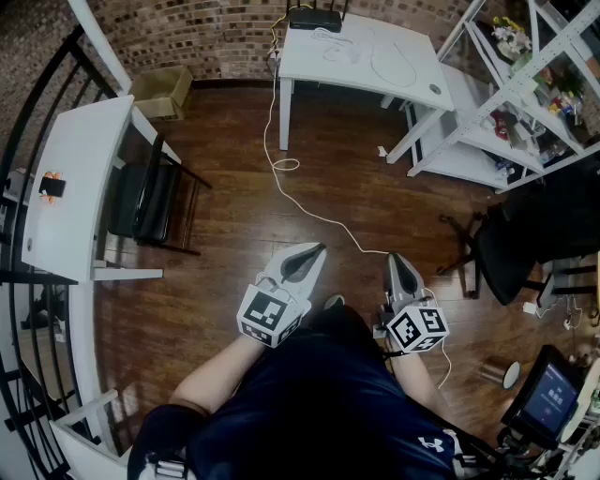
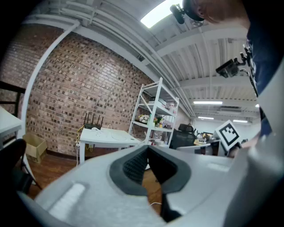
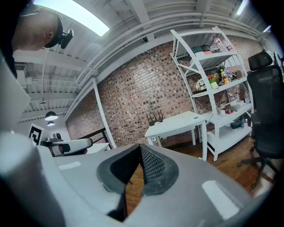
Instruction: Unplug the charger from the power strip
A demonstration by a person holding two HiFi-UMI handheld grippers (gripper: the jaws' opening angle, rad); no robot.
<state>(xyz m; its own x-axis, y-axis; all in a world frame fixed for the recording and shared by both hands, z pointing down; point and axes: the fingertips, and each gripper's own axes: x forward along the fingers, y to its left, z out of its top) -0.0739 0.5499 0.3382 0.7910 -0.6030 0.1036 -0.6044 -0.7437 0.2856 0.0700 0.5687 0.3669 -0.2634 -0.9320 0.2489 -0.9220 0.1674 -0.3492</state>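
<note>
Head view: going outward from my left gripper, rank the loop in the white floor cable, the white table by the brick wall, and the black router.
From the left gripper:
1. The cable loop, on the floor straight ahead.
2. The white table, beyond the loop, against the brick wall.
3. The router, at that table's back edge, right by the wall.

an office-like workroom or lab: red-brown brick wall (image 1: pixel 216 37), dark wooden plank floor (image 1: pixel 244 216), a white rectangular tabletop (image 1: pixel 356 56) carrying a black antenna router (image 1: pixel 314 17), a cluttered white metal shelving rack (image 1: pixel 525 84), a black swivel office chair (image 1: pixel 511 248), a long ceiling strip light (image 2: pixel 159 13).
</note>
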